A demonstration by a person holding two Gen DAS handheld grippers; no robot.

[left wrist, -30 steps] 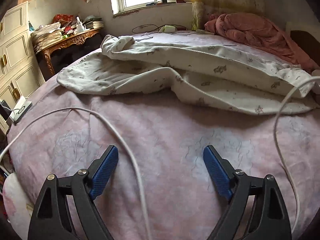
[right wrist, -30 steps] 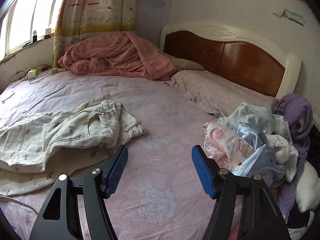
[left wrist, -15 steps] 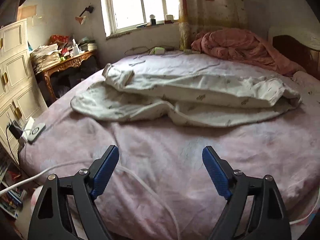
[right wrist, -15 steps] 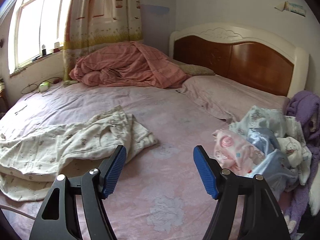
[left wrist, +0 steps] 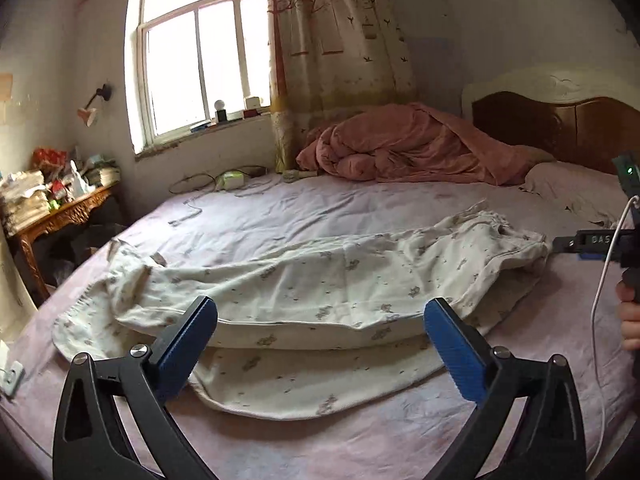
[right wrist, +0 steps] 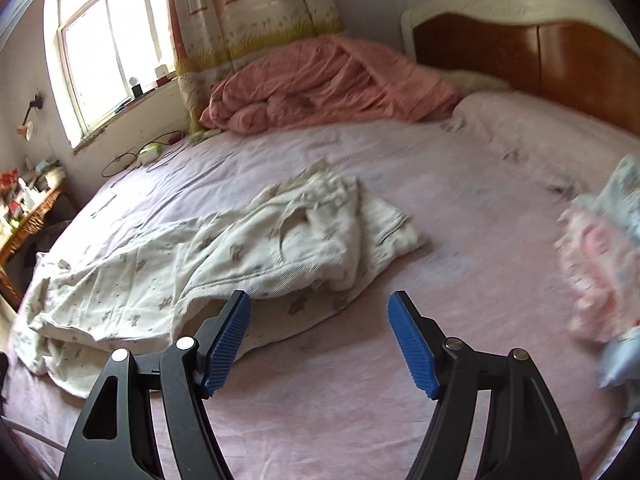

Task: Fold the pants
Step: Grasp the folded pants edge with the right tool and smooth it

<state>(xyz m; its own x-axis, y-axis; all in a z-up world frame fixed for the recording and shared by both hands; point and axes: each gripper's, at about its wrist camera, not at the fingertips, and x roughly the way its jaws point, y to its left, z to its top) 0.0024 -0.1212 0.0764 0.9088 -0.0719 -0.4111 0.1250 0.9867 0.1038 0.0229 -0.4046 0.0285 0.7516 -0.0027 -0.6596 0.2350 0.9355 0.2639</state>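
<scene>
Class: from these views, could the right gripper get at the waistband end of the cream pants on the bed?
Probably yes. The right gripper is open and empty, the pants lie just ahead, and only bare sheet lies between.

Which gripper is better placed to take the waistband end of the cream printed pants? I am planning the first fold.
Right, probably. The right gripper is open, just short of the bunched waistband end of the cream printed pants. The left gripper, open, faces the middle of the legs, away from that end.

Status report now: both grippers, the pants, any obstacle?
Left gripper open, jaws just widened, empty. Right gripper open, empty. Pants rumpled on bed, unfolded. White cable hangs near waistband.
</scene>
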